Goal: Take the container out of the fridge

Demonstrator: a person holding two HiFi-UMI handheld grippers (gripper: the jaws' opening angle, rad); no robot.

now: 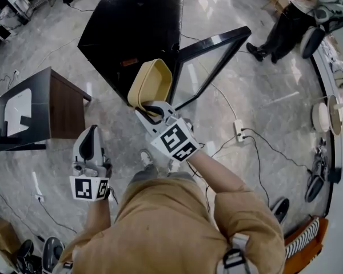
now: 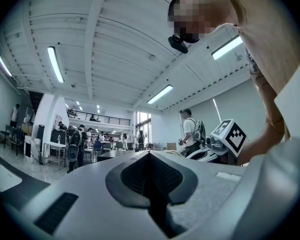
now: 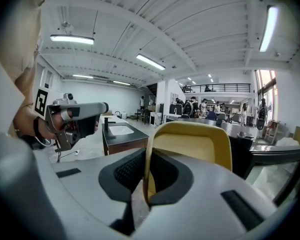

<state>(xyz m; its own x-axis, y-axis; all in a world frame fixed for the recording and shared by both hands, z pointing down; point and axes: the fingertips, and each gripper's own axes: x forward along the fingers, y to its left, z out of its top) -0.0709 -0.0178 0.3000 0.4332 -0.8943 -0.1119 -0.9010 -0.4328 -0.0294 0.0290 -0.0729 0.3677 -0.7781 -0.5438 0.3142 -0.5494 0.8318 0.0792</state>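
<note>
A yellow container point(image 1: 150, 83) hangs in the air in front of the black fridge point(image 1: 134, 30), tilted on its side with its hollow facing right. My right gripper point(image 1: 153, 108) is shut on the container's rim; in the right gripper view the yellow wall point(image 3: 190, 146) stands pinched between the dark pads point(image 3: 127, 171). The fridge's glass door point(image 1: 208, 61) stands swung open to the right. My left gripper point(image 1: 89, 144) is held lower at the left, apart from the container, its jaws pressed together with nothing between them point(image 2: 150, 184).
A dark cabinet with a white sink point(image 1: 28, 110) stands left of the fridge. Cables and a power strip point(image 1: 239, 131) lie on the glossy floor at the right. A person point(image 1: 291, 16) stands at the far right, and benches line the right edge.
</note>
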